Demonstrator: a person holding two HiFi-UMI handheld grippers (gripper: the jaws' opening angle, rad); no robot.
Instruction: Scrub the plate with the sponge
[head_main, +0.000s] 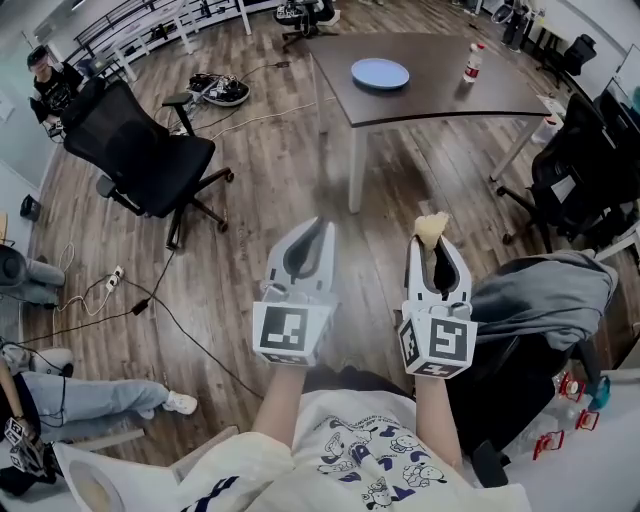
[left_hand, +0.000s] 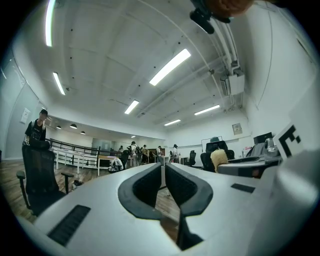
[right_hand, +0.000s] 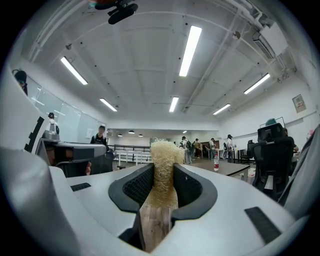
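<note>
Left gripper (head_main: 318, 232) has its jaws pressed together with nothing between them. The left gripper view (left_hand: 164, 167) shows only a thin seam between the pads. Judged from this, it is kept empty so that it can steady the plate once the plate is within reach. It sits at lower centre of the head view, jaws pointing toward the top of the frame. A bare forearm extends it forward from the torso.

Plate (head_main: 380, 73), pale blue, lies flat on the dark table (head_main: 440, 95) at upper centre, well apart from both grippers. Scrubbing has not begun, and the person must first close the gap to the table.

Right gripper (head_main: 434, 243) stands just beside the left one at the same height and pointing the same way. Its jaws are clamped on the sponge (head_main: 432, 228), a pale fibrous pad. In the right gripper view the sponge (right_hand: 164, 155) stands upright between the pads and sticks out past the tips. That leaves its free end exposed as the working face.

Further right, a bottle (head_main: 473, 62) stands on the table near the plate.
</note>
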